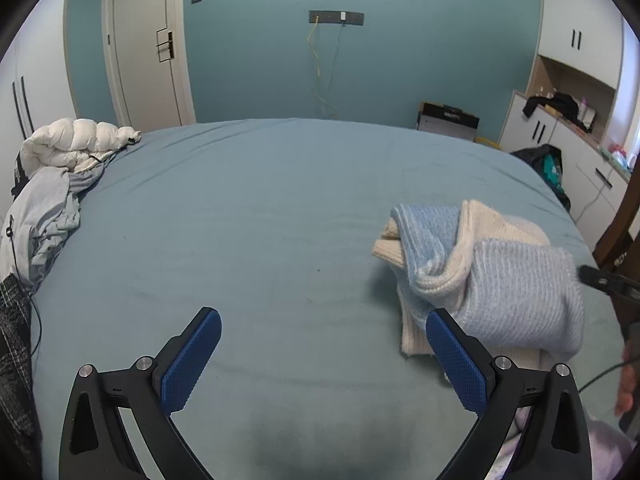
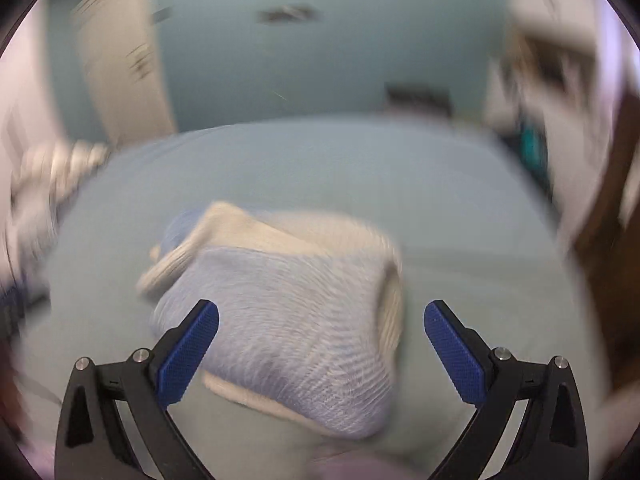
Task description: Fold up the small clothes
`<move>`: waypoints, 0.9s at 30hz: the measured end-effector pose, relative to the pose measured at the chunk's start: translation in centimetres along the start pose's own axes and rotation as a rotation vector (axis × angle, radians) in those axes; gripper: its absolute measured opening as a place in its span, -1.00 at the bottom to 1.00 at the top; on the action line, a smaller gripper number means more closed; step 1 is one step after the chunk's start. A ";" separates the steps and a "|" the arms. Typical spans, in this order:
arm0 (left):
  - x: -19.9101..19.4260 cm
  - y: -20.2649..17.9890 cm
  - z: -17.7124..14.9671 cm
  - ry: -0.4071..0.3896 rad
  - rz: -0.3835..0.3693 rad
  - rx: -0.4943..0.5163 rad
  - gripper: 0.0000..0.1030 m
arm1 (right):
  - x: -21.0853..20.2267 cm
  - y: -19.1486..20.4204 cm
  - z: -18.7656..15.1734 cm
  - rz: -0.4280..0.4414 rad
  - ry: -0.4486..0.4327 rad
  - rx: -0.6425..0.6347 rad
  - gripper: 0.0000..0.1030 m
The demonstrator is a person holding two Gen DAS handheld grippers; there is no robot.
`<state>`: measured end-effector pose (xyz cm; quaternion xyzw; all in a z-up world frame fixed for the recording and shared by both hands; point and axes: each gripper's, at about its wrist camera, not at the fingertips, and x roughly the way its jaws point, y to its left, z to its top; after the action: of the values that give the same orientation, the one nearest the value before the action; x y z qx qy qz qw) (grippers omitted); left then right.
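A folded knit garment [image 1: 500, 280], light blue with cream trim, lies on the blue bed sheet [image 1: 260, 220] at the right. My left gripper [image 1: 322, 324] is open and empty, to the left of the garment, its right finger near the garment's front left corner. In the blurred right wrist view the same garment [image 2: 288, 320] lies just ahead of my right gripper [image 2: 320, 316], which is open and empty above its near part. Part of the right gripper and the hand holding it show at the right edge of the left wrist view [image 1: 608, 280].
A white puffer jacket [image 1: 76, 140] and grey clothes [image 1: 44, 208] are piled at the bed's left edge. A door [image 1: 144, 44] and teal wall stand behind the bed. White cabinets [image 1: 560, 128], a black box [image 1: 448, 118] and bags stand at the right.
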<state>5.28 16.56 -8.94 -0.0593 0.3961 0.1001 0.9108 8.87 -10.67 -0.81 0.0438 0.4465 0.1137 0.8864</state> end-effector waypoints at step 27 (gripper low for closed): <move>6.6 -13.1 1.9 0.131 -0.088 0.243 1.00 | 2.7 -6.3 -14.1 0.230 -0.311 0.400 0.99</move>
<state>14.03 5.08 -12.08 0.0277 0.4609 0.0076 0.8870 0.12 -16.50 -12.46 0.2854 0.3106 0.1148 0.8994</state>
